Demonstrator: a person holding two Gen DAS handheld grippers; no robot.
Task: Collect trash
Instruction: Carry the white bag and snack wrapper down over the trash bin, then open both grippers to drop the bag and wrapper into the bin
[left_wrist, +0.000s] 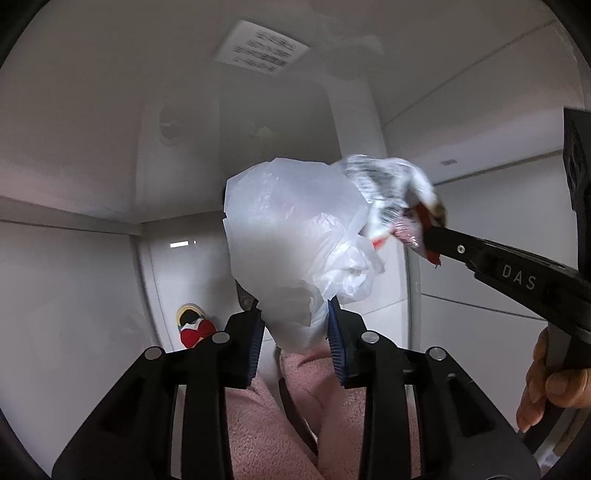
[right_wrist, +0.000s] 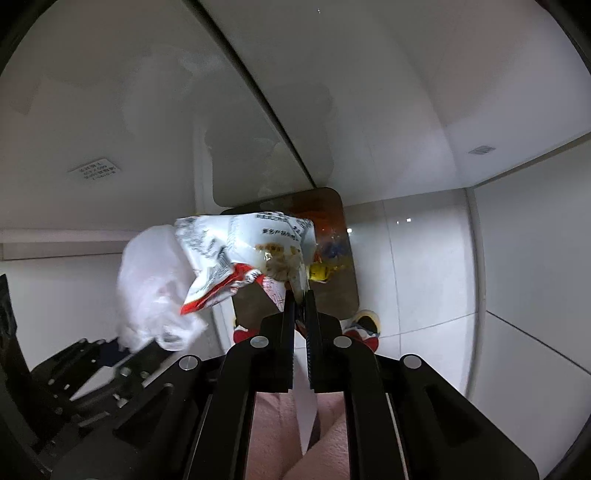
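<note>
A crumpled white-and-red printed snack wrapper (right_wrist: 236, 258) was held pinched by one corner between the clenched jaws of the right gripper (right_wrist: 300, 295), its body flaring up and to the left of the fingertips in the right wrist view. Just beside it, touching or nearly so, a thin translucent white plastic bag (left_wrist: 291, 236) was gripped at its gathered neck by the left gripper (left_wrist: 295, 325), whose blue-padded jaws were closed on the film. In the left wrist view the wrapper (left_wrist: 388, 195) was seen at the bag's upper right, with the right gripper reaching in from that side, so the wrapper lay nearer the right hand (left_wrist: 550, 387). Both tools were pointed steeply downward over a white tiled floor (right_wrist: 436, 266), where a dark rectangular bin opening (right_wrist: 332, 258) was seen behind the wrapper. A release over the bin was judged the likely next move.
</note>
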